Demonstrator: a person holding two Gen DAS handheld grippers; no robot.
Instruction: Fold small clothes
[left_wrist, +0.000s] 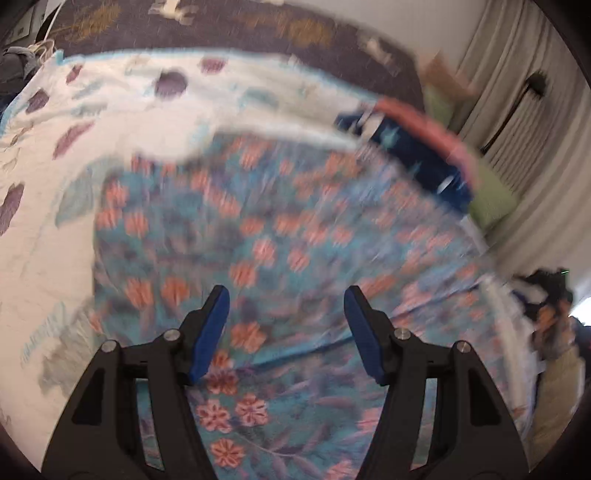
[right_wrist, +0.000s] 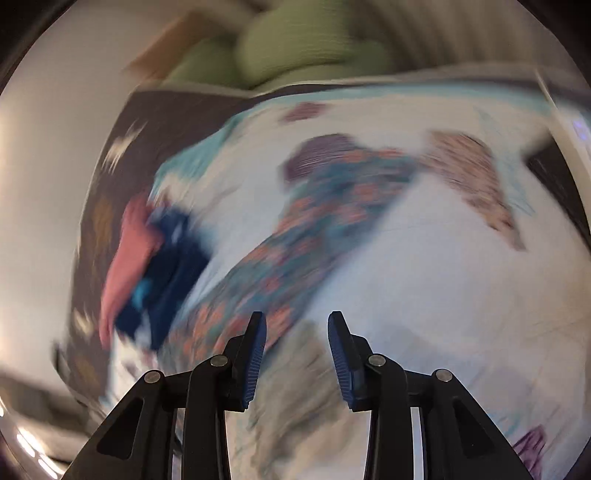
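Observation:
A teal garment with orange flowers (left_wrist: 280, 236) lies spread on a white bedsheet with purple and grey leaf prints (left_wrist: 66, 155). My left gripper (left_wrist: 286, 299) hovers over its near part, open, nothing between the blue pads. In the right wrist view the same floral garment (right_wrist: 295, 229) runs diagonally across the sheet (right_wrist: 424, 295), and my right gripper (right_wrist: 297, 321) stands open over the sheet just beside the garment's near end, holding nothing. Both views are blurred by motion.
A stack of folded clothes, navy (left_wrist: 424, 158) with a pink piece (left_wrist: 436, 129) on top, sits at the bed's far right; it shows as the navy and pink stack (right_wrist: 162, 258) in the right view. Green pillows (right_wrist: 295, 40), a dark patterned blanket (left_wrist: 258, 22) and curtains (left_wrist: 532, 110) lie beyond.

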